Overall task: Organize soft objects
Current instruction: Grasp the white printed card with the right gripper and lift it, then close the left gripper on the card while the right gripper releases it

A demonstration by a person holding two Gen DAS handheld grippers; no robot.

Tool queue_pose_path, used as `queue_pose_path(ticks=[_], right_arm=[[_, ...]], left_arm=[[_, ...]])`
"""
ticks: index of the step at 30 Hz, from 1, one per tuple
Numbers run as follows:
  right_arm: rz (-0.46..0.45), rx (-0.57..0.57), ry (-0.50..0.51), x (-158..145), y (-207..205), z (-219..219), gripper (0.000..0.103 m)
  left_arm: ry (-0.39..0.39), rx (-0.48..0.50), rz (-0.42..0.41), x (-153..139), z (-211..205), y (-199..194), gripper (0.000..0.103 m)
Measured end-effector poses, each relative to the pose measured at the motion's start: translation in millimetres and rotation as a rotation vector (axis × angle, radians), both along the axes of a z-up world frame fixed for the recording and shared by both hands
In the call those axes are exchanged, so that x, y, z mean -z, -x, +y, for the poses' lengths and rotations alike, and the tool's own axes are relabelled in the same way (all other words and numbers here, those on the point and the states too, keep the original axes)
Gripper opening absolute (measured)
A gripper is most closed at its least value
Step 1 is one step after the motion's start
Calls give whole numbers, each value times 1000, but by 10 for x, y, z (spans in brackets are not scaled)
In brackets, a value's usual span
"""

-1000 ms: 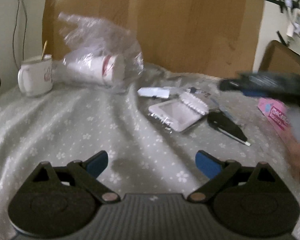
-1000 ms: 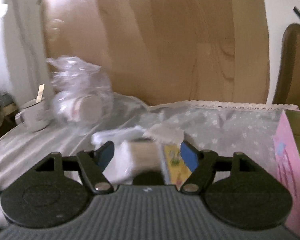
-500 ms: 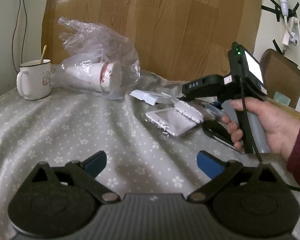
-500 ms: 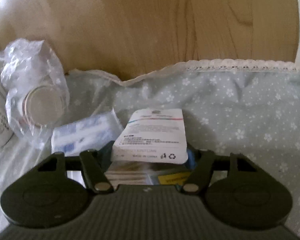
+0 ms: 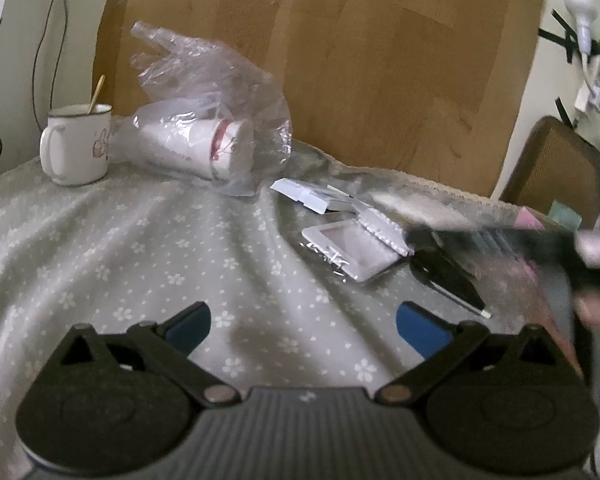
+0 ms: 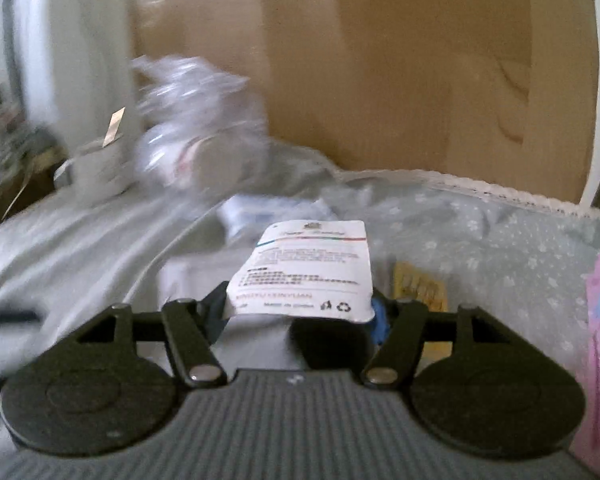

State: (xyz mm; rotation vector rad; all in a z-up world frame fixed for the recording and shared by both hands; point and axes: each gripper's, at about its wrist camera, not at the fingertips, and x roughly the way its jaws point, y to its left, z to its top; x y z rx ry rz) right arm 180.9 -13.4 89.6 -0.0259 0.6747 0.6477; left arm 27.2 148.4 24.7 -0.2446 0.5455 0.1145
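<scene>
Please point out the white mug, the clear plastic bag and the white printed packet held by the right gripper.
white mug (image 5: 78, 146), left wrist view, on its side wall.
clear plastic bag (image 5: 216, 76), left wrist view, on its crumpled upper part.
white printed packet (image 6: 306, 268), right wrist view, on its printed face.

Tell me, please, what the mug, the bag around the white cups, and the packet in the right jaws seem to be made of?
The mug looks like white enamel: glossy, with a thin dark rim. The bag is thin clear plastic, crinkled and shiny. The packet seems a soft white printed pouch, plastic or paper; blur leaves that open.
</scene>
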Motion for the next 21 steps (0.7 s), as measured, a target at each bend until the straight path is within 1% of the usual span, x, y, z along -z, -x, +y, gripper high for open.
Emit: queue_pose_path(ticks=[2, 4, 6, 8, 10, 13, 14, 16, 17, 18, 21], right_arm=[[-25, -65, 27, 18, 284, -29, 69], [-41, -122, 61, 44, 527, -38, 69], [-49, -162, 83, 61, 738, -59, 70], [-63, -185, 75, 15, 906, -120, 70], [-46, -216, 58, -31, 1046, -200, 70], [-31, -237, 96, -22, 1265, -300, 72], [-24, -248, 112, 10, 1339, -337, 71], [-55, -226, 131, 18, 1509, -463, 78], [-64, -209, 145, 19, 1553, -515, 87], [-78, -184, 161, 25, 1590, -571, 89], [-95, -93, 181, 28, 1677, -785, 89]], left_arm=[[23, -3, 3, 5, 38, -2, 102], [28, -4, 5, 6, 43, -4, 102], [20, 1, 2, 5, 28, 2, 102], [7, 8, -4, 1, 1, 13, 102], [-2, 20, -11, -5, -22, 23, 102], [-10, 60, -23, -18, -65, 40, 100], [-11, 77, -20, -20, -73, 33, 98], [-16, 118, -8, -26, -138, 29, 94], [-12, 143, 2, -30, -189, 23, 92], [-8, 166, 10, -33, -257, 28, 90], [0, 259, 29, -56, -539, 24, 88]])
